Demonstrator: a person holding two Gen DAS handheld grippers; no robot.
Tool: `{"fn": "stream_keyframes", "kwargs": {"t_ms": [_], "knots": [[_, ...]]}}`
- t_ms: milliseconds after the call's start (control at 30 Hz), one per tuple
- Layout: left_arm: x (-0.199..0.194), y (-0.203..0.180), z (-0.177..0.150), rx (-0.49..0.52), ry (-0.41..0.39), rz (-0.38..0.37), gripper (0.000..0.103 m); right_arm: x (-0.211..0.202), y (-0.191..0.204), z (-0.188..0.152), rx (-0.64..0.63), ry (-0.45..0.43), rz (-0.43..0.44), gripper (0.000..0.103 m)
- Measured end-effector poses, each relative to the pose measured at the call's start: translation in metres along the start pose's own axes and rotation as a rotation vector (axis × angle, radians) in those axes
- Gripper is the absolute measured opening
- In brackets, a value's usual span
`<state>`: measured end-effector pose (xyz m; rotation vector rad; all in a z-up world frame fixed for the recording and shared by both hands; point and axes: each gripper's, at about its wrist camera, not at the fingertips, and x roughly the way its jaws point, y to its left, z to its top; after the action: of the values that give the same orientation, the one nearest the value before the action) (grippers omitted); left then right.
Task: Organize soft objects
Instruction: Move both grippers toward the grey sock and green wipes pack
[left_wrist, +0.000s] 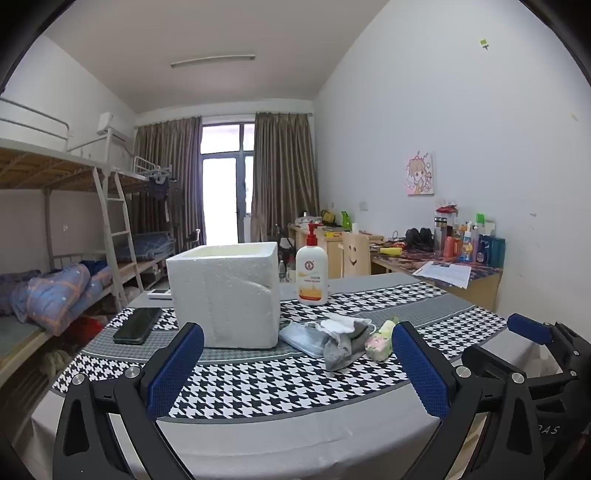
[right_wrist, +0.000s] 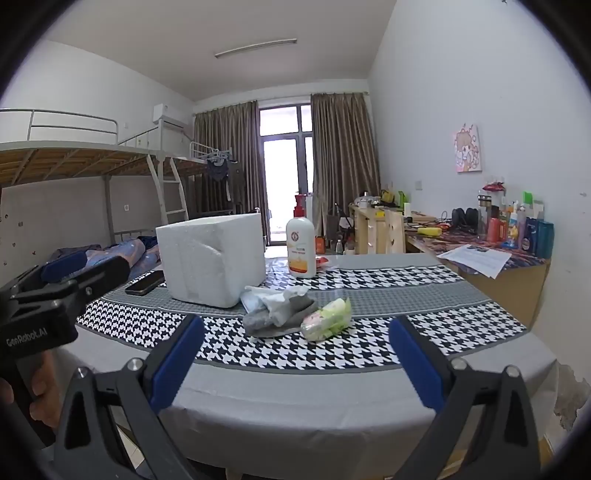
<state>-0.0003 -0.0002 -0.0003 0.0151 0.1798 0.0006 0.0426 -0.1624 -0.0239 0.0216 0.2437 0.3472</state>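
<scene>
Surface (left_wrist: 258, 435): one, under a grey cloth with two houndstooth bands; everything below sits on it.
Box (left_wrist: 225, 295): one, white foam, open top, upright, left of centre, dented on its right front corner.
Bottle (left_wrist: 312, 273): one, white pump type with a red head, upright, behind and right of the box, apart from it.
Phone (left_wrist: 137, 325): one, dark, flat, left of the box.
Soft pile (left_wrist: 332, 338): one heap just right of the box's front corner. At least four pieces can be counted: a pale blue pouch (left_wrist: 301, 338) nearest the box, a white cloth (left_wrist: 341, 325) on top, a grey cloth (left_wrist: 341, 352) under it, and a floral green-and-pink bundle (right_wrist: 325, 314) at the right end, touching the grey one. Whether more lie underneath cannot be told.
Left gripper (left_wrist: 297, 363): one, fingers spread wide with nothing between them, low over the near edge, short of the box and pile.
Right gripper (right_wrist: 295, 363): one, fingers likewise spread wide and holding nothing, facing the pile from the near edge; it stands beside the left gripper.
Hand (right_wrist: 44, 402): one seen, on the left gripper's handle.
</scene>
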Motion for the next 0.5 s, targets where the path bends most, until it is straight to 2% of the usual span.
{"fn": "stream_keyframes", "kwargs": {"t_ms": [200,500], "knots": [[-0.0010,-0.0036,-0.0033,0.012,0.023,-0.022,0.102,0.0007,0.0004,0.0006,-0.010,0.007,0.001,0.101],[-0.0026,0.0042,0.0018,0.003,0.012,-0.011,0.102,-0.0006,0.0019,0.0007,-0.011,0.000,0.002,0.101]]}}
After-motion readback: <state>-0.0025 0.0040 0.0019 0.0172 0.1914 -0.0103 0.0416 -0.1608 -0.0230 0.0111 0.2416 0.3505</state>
